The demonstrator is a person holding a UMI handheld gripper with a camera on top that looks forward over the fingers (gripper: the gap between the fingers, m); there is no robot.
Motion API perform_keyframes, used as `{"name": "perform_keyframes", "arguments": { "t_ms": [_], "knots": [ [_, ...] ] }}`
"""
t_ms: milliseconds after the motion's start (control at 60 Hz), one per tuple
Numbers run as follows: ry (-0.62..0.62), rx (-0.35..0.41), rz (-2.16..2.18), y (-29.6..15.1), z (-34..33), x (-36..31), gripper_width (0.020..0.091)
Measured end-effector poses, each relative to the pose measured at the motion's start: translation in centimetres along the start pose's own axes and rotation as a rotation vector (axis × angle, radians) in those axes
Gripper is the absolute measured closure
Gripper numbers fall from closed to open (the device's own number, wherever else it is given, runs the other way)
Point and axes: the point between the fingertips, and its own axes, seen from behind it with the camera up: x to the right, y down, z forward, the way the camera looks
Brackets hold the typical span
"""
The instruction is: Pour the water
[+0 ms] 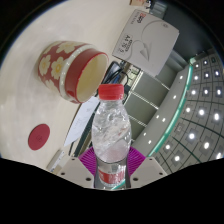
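Observation:
A clear plastic water bottle (111, 132) with a red cap and a red label stands upright between my fingers. My gripper (111, 160) is shut on the bottle, with the magenta pads (92, 157) pressing its sides just above the label. Beyond it to the left lies a red cup with a gold pattern (71, 70), tipped on its side so that its pale mouth faces the bottle. The cup is apart from the bottle, on the white table (30, 105).
A small red disc (39, 137) lies on the table left of my fingers. A white carton with printing (146, 45) stands behind the bottle. A dark perforated metal surface (195, 115) with a green rim lies to the right.

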Motion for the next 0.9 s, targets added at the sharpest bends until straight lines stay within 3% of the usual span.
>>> {"name": "perform_keyframes", "arguments": {
  "t_ms": [167,333,467,600,733,900],
  "knots": [
    [-0.013,0.016,0.099,0.2,-0.2,0.7,0.0747],
    [-0.058,0.013,0.471,1.6,-1.1,2.6,0.0747],
    [-0.167,-0.002,0.867,2.8,-1.9,2.6,0.0747],
    [-0.273,0.052,1.271,2.5,-1.6,1.5,0.0745],
    [-0.422,0.069,1.633,1.4,-1.2,-2.1,0.0746],
    [-0.522,0.103,1.824,-0.1,-0.2,-7.1,0.0746]
  ]
}}
